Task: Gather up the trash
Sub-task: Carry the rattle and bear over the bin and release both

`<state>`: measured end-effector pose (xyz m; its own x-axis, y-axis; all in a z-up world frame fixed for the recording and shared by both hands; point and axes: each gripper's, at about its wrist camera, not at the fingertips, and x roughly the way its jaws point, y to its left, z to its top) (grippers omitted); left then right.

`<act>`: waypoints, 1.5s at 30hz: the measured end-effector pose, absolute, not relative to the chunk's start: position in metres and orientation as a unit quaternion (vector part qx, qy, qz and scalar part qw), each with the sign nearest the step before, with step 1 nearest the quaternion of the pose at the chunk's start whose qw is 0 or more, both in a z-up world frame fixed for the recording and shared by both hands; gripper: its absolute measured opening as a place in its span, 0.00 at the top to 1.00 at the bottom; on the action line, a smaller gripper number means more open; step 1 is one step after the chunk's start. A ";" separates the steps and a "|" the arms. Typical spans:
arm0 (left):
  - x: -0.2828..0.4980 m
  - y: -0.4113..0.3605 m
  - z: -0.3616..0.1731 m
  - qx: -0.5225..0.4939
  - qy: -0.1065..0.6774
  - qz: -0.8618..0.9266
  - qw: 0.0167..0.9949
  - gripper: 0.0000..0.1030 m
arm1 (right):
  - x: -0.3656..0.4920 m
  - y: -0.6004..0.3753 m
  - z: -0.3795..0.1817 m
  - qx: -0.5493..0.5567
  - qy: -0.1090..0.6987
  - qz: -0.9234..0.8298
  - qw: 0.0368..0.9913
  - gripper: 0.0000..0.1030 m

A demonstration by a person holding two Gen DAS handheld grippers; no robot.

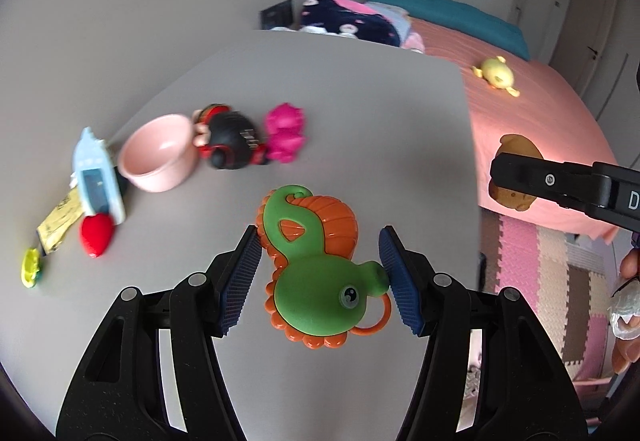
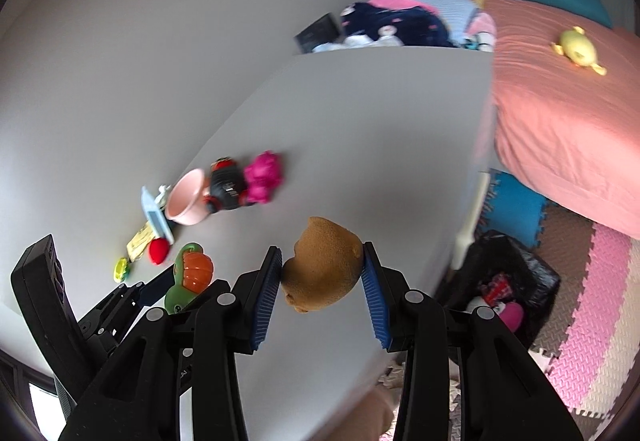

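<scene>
Now both my grippers tilt down over the tabletop (image 1: 360, 113): left gripper (image 1: 320, 273) fingers clamp the green-and-orange toy (image 1: 320, 281), right gripper (image 2: 322, 293) fingers pinch the brown plush (image 2: 324, 273); pink bowl (image 1: 160, 157) at ten o'clock.

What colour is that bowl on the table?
The bowl is pale pink, seen best in the left wrist view.

A home bedroom: a pink-covered bed (image 1: 560, 121), foam puzzle floor mats (image 2: 592, 301), toys on a grey table (image 1: 360, 101).
</scene>
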<state>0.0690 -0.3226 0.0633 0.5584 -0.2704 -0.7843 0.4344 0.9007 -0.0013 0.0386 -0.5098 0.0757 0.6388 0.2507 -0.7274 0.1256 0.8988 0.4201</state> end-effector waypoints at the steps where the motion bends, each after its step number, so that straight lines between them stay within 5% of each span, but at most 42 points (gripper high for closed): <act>1: 0.066 -0.334 0.062 0.101 0.426 -0.208 0.875 0.42 | 0.035 -0.519 0.075 0.225 0.422 0.031 0.877 0.59; 30: 0.020 -0.508 0.025 0.189 0.444 -0.339 0.808 0.41 | -0.037 -0.680 0.041 0.279 0.418 -0.113 0.857 0.59; 31: 0.020 -0.511 0.023 0.193 0.446 -0.338 0.806 0.41 | -0.038 -0.683 0.040 0.278 0.417 -0.120 0.857 0.56; 32: 0.020 -0.514 0.021 0.198 0.450 -0.336 0.803 0.28 | -0.039 -0.688 0.038 0.276 0.418 -0.137 0.855 0.33; 33: 0.020 -0.516 0.020 0.200 0.447 -0.331 0.807 0.04 | -0.041 -0.693 0.037 0.277 0.417 -0.157 0.852 0.15; 34: 0.017 -0.515 0.021 0.199 0.436 -0.327 0.814 0.06 | -0.044 -0.700 0.036 0.277 0.408 -0.181 0.851 0.02; 45: 0.020 -0.515 0.015 0.201 0.436 -0.323 0.815 0.06 | -0.046 -0.719 0.015 0.271 0.420 -0.227 0.836 0.03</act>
<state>0.0204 -0.5148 0.0150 0.4101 -0.3519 -0.8414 0.7022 0.7106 0.0450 -0.0462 -0.7186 0.0145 0.5444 -0.1519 -0.8250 0.6073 0.7498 0.2628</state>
